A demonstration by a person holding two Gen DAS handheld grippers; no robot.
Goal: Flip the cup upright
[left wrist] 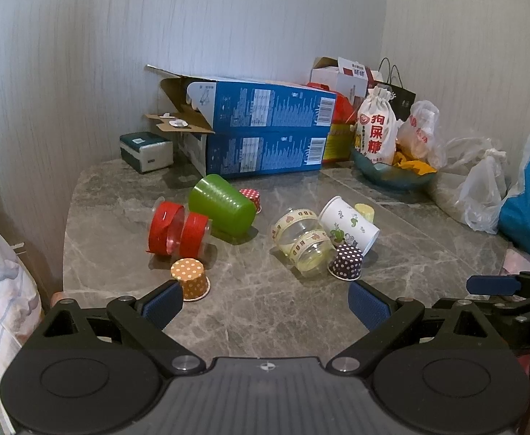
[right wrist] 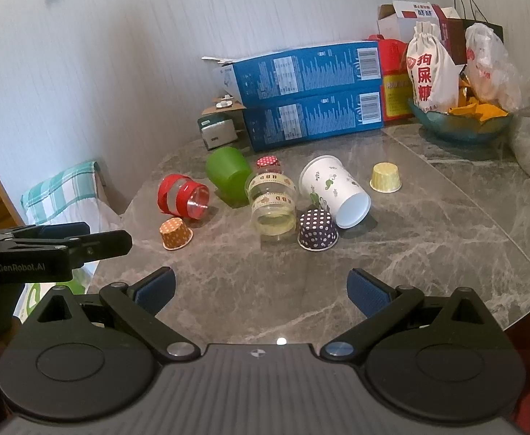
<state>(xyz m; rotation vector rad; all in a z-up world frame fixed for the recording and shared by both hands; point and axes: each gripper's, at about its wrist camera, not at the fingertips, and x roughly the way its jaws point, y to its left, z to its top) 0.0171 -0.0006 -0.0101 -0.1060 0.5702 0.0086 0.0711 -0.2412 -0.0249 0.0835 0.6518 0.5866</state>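
Observation:
Several cups lie on the grey marble table [left wrist: 265,311]. A green plastic cup [left wrist: 221,204] [right wrist: 228,174], a clear cup with red tape [left wrist: 178,230] [right wrist: 183,197], a clear cup with patterned tape [left wrist: 303,241] [right wrist: 272,201] and a white paper cup [left wrist: 348,223] [right wrist: 332,190] lie on their sides. Small dotted paper cups stand upside down: orange [left wrist: 190,279] [right wrist: 175,232], purple [left wrist: 346,261] [right wrist: 317,229], red [left wrist: 250,195] [right wrist: 268,162], yellow [left wrist: 364,212] [right wrist: 385,177]. My left gripper [left wrist: 265,302] is open and empty near the table's front. My right gripper [right wrist: 261,290] is open and empty too.
Two stacked blue boxes [left wrist: 265,134] [right wrist: 308,94] stand at the back by the wall. A small green-white box [left wrist: 145,152] sits left of them. A bowl with a cloth bag and snacks [right wrist: 460,123], plastic bags [left wrist: 482,188] and a blue bag [left wrist: 529,203] crowd the right.

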